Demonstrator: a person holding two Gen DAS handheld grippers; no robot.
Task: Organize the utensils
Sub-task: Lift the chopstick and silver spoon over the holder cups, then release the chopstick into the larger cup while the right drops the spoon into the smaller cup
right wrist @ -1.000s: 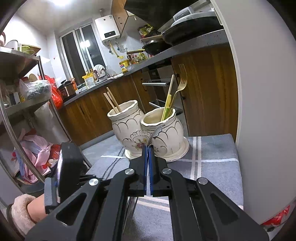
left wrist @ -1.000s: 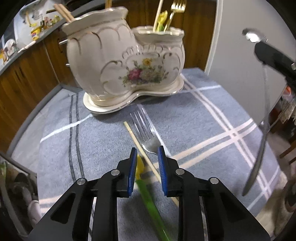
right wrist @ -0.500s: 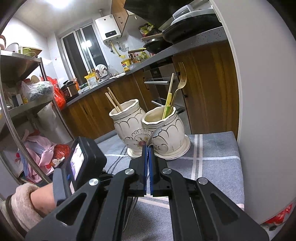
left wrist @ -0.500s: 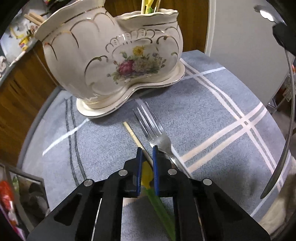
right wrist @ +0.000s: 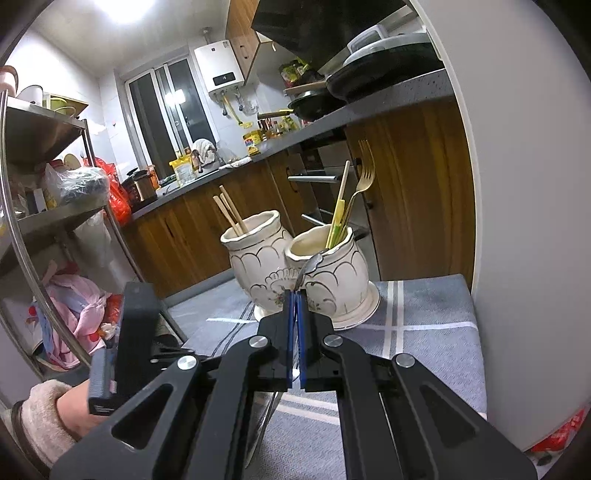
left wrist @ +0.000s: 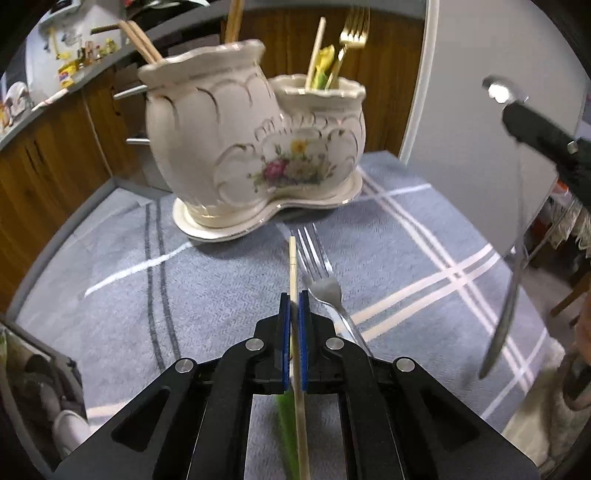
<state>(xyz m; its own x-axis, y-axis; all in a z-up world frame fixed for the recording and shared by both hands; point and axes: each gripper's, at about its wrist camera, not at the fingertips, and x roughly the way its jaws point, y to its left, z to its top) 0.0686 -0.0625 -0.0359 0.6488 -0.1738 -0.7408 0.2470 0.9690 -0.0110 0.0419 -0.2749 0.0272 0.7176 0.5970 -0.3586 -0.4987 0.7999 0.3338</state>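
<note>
My left gripper has its blue pads pressed on a wooden chopstick, the jaws just closing the last bit. The chopstick points ahead, over the grey cloth. A green stem runs beside it behind the pads; whether it is gripped too I cannot tell. A silver fork lies on the cloth just right of the chopstick. The cream flowered two-pot holder stands beyond, holding chopsticks and a gold fork. My right gripper is shut on a long silver utensil, which hangs at the right.
The checked grey cloth covers a small table against a white wall. Wooden kitchen cabinets stand behind the holder. A metal shelf rack is at the left. A sleeved hand holds the left gripper's body.
The left jaws closed on the chopstick and the gripper rose and drew back, swinging the chopstick to point straight ahead off the cloth. The right gripper kept still with its utensil.
</note>
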